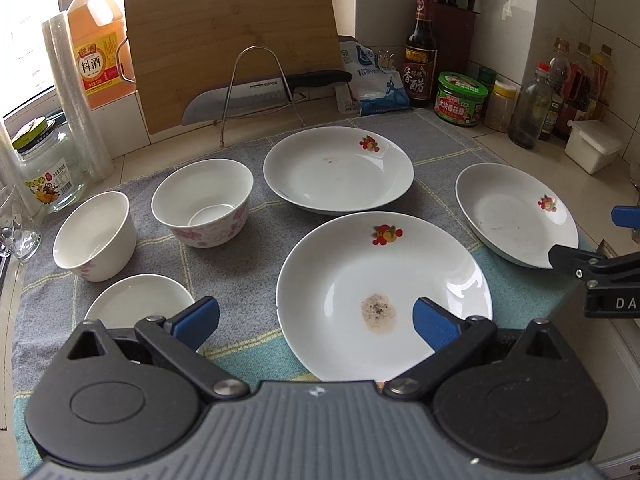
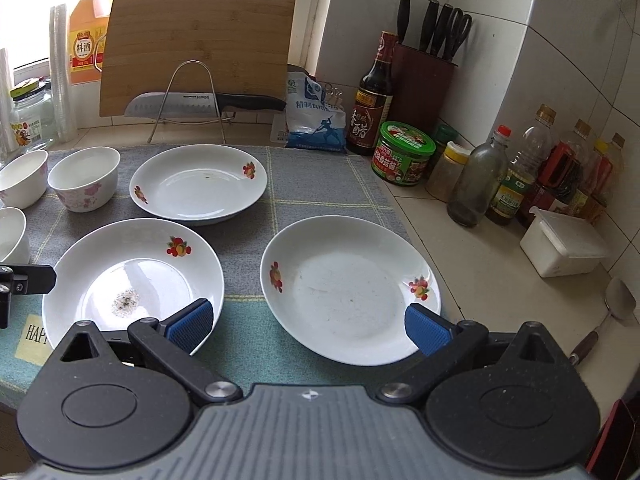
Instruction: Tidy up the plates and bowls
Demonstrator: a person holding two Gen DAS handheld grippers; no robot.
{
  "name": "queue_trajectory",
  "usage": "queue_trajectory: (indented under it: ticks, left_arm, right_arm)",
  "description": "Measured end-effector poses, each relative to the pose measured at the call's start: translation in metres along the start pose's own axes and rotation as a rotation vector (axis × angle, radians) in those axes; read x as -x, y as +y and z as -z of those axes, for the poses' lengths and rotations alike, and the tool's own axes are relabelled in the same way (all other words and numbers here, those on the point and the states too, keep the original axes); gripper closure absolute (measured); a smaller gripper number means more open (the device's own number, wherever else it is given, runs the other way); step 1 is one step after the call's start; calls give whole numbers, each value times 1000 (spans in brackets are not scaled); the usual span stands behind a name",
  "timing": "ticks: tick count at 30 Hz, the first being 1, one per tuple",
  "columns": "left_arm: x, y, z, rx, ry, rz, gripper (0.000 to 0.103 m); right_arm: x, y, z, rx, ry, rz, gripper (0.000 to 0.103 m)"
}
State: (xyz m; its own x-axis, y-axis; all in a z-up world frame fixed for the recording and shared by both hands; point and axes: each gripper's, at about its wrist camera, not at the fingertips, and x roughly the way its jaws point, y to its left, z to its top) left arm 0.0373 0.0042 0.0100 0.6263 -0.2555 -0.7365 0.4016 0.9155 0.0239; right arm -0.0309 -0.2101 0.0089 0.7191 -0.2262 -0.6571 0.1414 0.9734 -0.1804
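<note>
Three white plates with fruit prints lie on a grey-green cloth (image 1: pixel 224 264): a near plate with a stain (image 1: pixel 384 292) (image 2: pixel 132 276), a far plate (image 1: pixel 338 170) (image 2: pixel 198 182) and a right plate (image 1: pixel 516 214) (image 2: pixel 350 288). Three white bowls stand at the left: a floral one (image 1: pixel 202 202) (image 2: pixel 84 178), a plain tall one (image 1: pixel 94 234) (image 2: pixel 22 176), and a near one (image 1: pixel 138 300) (image 2: pixel 12 234). My left gripper (image 1: pixel 316 322) is open above the near plate's front. My right gripper (image 2: pixel 308 330) is open above the right plate's front edge; it also shows in the left wrist view (image 1: pixel 592 240).
A cutting board (image 1: pixel 232 44), a knife on a wire rack (image 1: pixel 264 92), a cooking wine jug (image 1: pixel 98 52), a salt bag (image 1: pixel 372 80), a vinegar bottle (image 1: pixel 420 52), a green jar (image 1: pixel 460 98), a knife block (image 2: pixel 424 76), several bottles (image 2: pixel 532 176) and a white box (image 2: pixel 564 246) line the tiled counter.
</note>
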Motion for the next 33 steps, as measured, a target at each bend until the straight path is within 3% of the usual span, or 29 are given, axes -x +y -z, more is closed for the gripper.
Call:
queue_trajectory:
  ticks: [6, 15, 23, 27, 33]
  left_arm:
    - [-14, -24, -12, -45, 7, 26, 1]
    - [-39, -74, -38, -119, 29, 52, 1]
    - [-69, -111, -63, -186, 56, 123, 1]
    - [-87, -121, -78, -198, 81, 149, 1]
    - [-108, -134, -97, -251, 77, 180, 1]
  right_arm:
    - [-10, -28, 10, -20, 7, 10, 0]
    - [-38, -64, 24, -19, 23, -72, 0]
    - [-73, -92, 35, -17, 56, -140, 0]
    - [-82, -108, 40, -52, 44, -229, 0]
    - [-93, -117, 52, -6, 35, -340, 0]
